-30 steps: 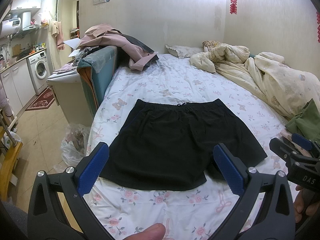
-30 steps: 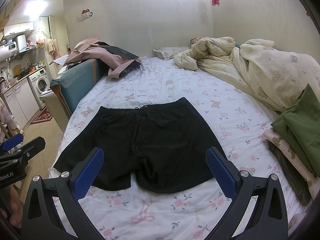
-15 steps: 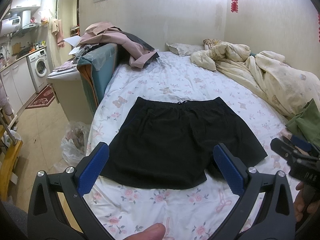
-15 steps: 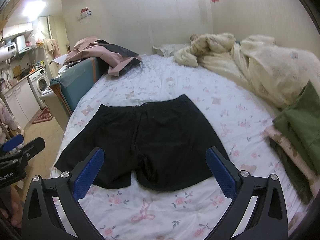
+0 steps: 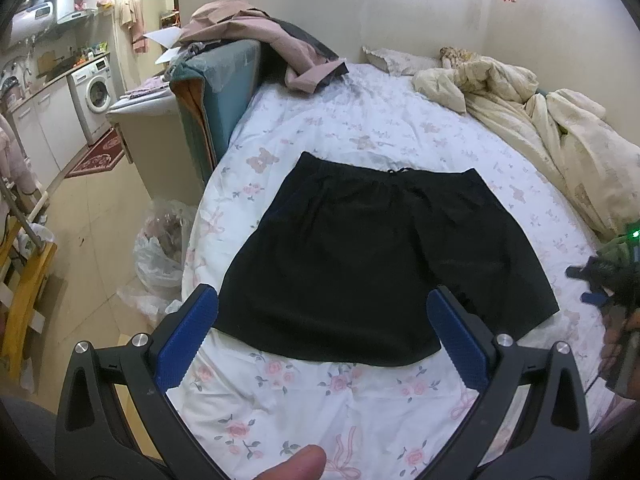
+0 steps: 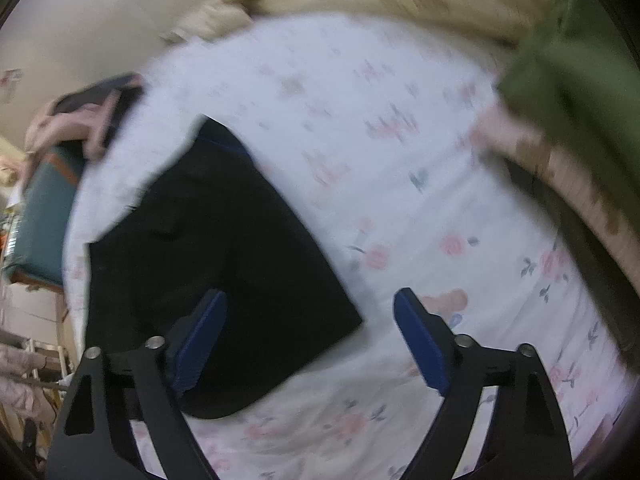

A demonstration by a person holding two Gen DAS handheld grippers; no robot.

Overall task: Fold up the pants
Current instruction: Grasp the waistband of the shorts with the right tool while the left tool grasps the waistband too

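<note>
Black shorts (image 5: 372, 256) lie flat on the floral bedsheet (image 5: 360, 128), waistband away from me, leg hems toward me. My left gripper (image 5: 320, 312) is open and empty, above the near hem of the left leg. The right wrist view is blurred; there the shorts (image 6: 224, 248) lie at the left. My right gripper (image 6: 310, 312) is open and empty, low over the right leg's outer hem corner. It also shows at the right edge of the left wrist view (image 5: 612, 280).
A crumpled cream duvet (image 5: 540, 120) fills the bed's far right. A folded green garment (image 6: 572, 60) lies at the right. Pink and dark clothes (image 5: 272, 36) hang over a teal board at the bed's left. Plastic bags (image 5: 160, 248) lie on the floor.
My right gripper has swung fast, down and to the right, toward the shorts' right hem corner. My left gripper has moved a little closer to the near hem.
</note>
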